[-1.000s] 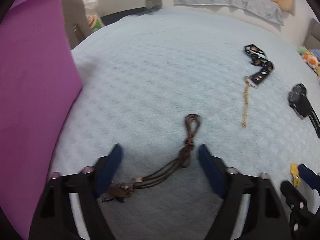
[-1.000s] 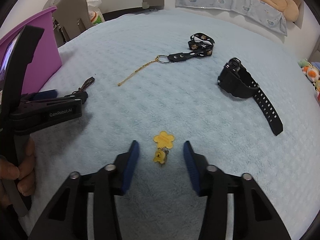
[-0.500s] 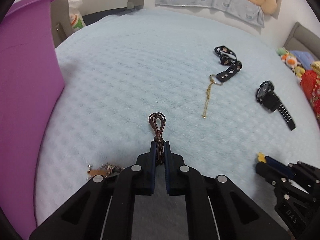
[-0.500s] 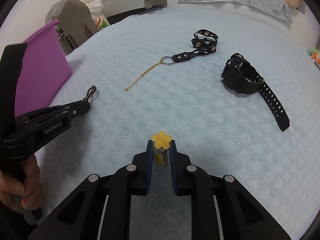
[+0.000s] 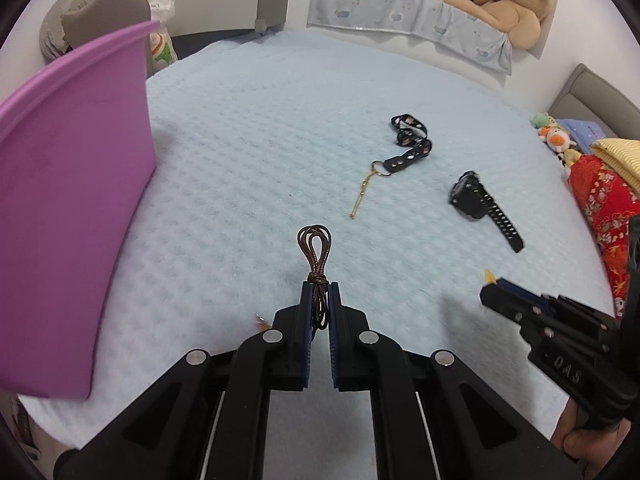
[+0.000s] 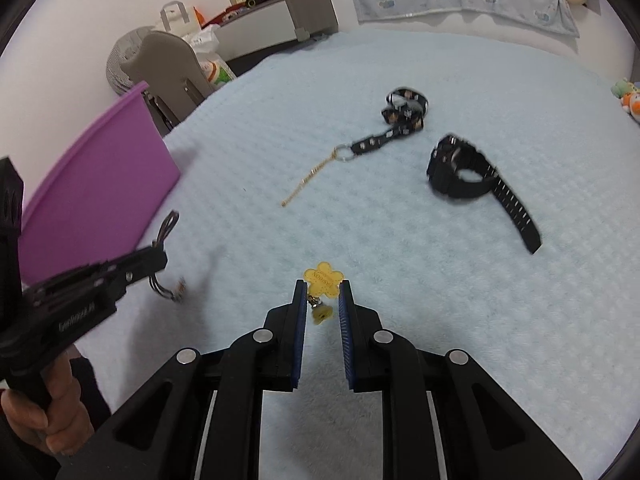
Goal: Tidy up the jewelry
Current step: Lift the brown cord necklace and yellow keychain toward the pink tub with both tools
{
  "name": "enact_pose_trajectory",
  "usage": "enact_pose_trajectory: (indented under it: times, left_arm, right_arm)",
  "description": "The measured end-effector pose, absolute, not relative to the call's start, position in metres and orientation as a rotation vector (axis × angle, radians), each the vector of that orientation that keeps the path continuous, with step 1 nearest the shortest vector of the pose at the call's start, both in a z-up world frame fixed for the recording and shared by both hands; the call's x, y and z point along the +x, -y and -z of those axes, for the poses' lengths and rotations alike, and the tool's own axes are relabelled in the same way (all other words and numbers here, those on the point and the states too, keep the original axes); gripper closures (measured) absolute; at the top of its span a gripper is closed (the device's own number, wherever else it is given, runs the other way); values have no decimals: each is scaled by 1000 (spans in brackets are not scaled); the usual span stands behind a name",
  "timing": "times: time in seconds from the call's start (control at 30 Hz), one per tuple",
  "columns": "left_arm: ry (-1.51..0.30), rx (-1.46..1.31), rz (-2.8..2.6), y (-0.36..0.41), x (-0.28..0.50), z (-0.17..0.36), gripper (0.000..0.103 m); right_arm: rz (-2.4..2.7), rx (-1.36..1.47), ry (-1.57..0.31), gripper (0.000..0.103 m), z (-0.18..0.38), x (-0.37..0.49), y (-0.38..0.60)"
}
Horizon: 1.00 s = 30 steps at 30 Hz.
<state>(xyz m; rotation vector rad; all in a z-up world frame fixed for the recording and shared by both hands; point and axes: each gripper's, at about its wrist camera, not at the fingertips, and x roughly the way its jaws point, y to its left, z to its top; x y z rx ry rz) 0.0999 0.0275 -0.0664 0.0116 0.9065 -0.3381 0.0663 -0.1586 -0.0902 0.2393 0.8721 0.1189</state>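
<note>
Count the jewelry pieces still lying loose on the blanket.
2: the black watch on the right, and the gold chain with black strap beyond it to the left. Others may lie out of view.

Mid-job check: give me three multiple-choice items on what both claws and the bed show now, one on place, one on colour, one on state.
1. Where does the black watch lie?
A. on the blue blanket
B. in the purple bin
C. in a claw

2. What colour is the flower charm?
A. red
B. yellow
C. green

3. What does the left claw do?
A. stands open
B. clamps the brown cord
C. holds the gold chain

Answers: A, the watch rests on the blanket; B, the charm in the right claw is yellow; B, the cord loop sticks out between the shut pads.
</note>
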Motion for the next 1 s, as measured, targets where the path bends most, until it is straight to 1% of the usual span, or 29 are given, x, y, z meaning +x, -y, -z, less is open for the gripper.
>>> enact_pose_trajectory:
  times: [0.1,0.4,0.7,0.83,1.0]
  left_arm:
    - [-885,2,341,-33,91,51,96]
    - [-763,-8,329,-60,74,-22,96]
    - [-683,-54,200,-123,80,-82,95]
    - [-673,-79,121,-156,86,-92,95]
    - [-689,-119,12,-200,94,-90,95]
  right_arm:
    - [-129,231,-843,87,71,61,156]
    - [-209,200,-753,87,4,59,123]
    - [-379,172,-689,87,-53,88,57]
    - [-481,156,-685,87,-71,105,17]
    - [-594,112,-701,87,-84,127,-40]
